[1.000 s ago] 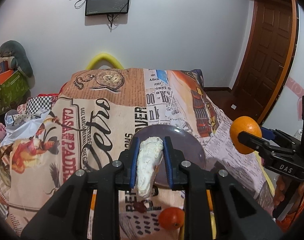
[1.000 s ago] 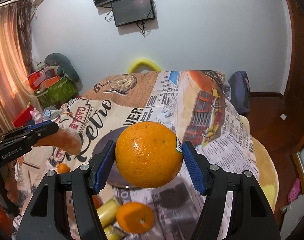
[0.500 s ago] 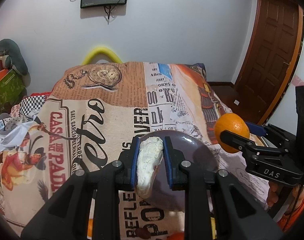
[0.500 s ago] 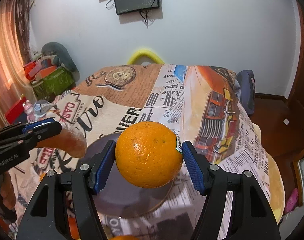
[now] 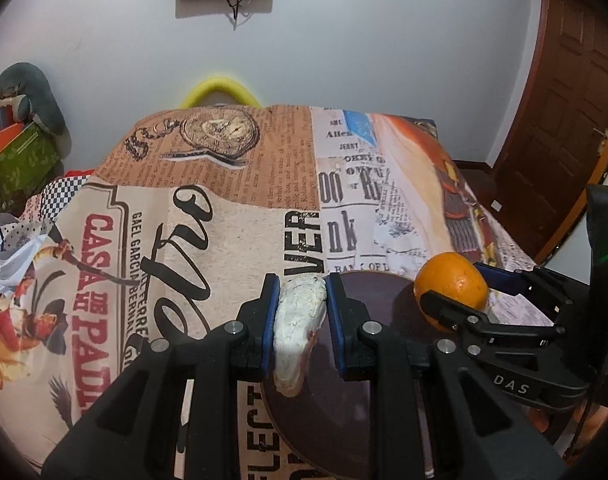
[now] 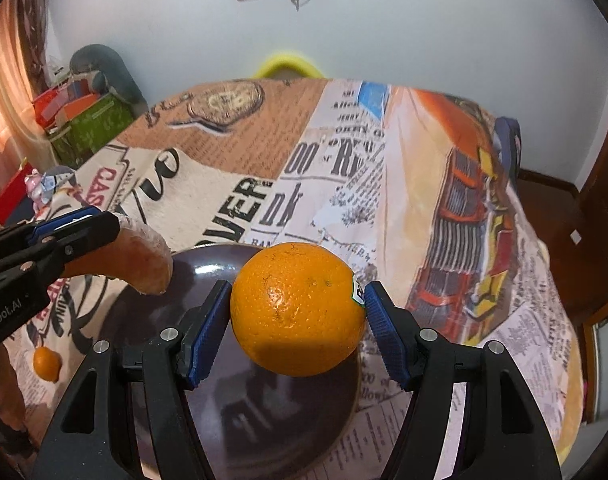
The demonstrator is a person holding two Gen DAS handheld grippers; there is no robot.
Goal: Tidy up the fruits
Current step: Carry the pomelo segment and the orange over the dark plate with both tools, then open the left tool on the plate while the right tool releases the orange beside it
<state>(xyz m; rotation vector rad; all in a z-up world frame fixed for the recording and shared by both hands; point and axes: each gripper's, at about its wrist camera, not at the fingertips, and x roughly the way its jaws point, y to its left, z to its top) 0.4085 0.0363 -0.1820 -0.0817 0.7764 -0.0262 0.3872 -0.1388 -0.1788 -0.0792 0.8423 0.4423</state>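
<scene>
Over the printed tablecloth [image 5: 231,184] you hold both fruits above the dark plate [image 6: 271,420], the right gripper [image 6: 297,316] pinching the orange [image 6: 297,308] and the left gripper [image 5: 299,320] clamping the pale peeled piece [image 5: 297,328], so next lower each and spread its jaws.

Two wrist fisheyes angled down, close over one shared dark plate [image 5: 384,292] [image 6: 207,264] from either side.
</scene>
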